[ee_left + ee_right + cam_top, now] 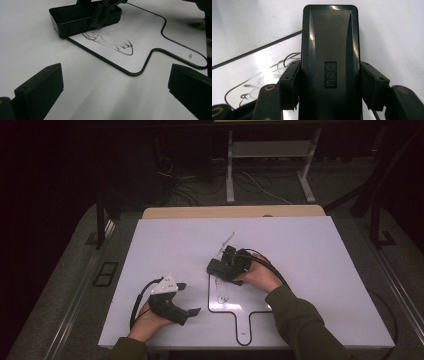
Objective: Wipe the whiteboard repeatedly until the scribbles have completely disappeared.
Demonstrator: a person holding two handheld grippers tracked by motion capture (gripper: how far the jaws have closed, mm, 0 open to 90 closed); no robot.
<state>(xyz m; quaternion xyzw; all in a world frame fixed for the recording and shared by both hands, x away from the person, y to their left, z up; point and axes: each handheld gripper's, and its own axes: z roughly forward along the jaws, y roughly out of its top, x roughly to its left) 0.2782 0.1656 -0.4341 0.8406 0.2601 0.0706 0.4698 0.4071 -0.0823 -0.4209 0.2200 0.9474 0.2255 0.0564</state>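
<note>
A small white board (pixel 260 292) with a black rim and a handle lies on the white table (pixel 310 255). Black scribbles (pixel 220 292) mark its left part. My right gripper (pixel 229 265) is shut on a black block eraser (pixel 217 268) that rests at the board's far left corner, over the scribbles. The right gripper view has the eraser (pixel 329 45) pinched between both pads (pixel 290 82), with scribbles (pixel 262 82) to its left. Left of the board, my left gripper (pixel 190 298) lies open and holds nothing. Its view looks over bare table at the eraser (pixel 72 18) and scribbles (pixel 110 41).
A thin pale stick-like object (pixel 227 241) lies just beyond the right gripper. A tan tabletop edge (pixel 230 212) runs behind the white surface. Metal frame legs (pixel 230 175) and loose cables (pixel 190 195) are on the dark floor beyond.
</note>
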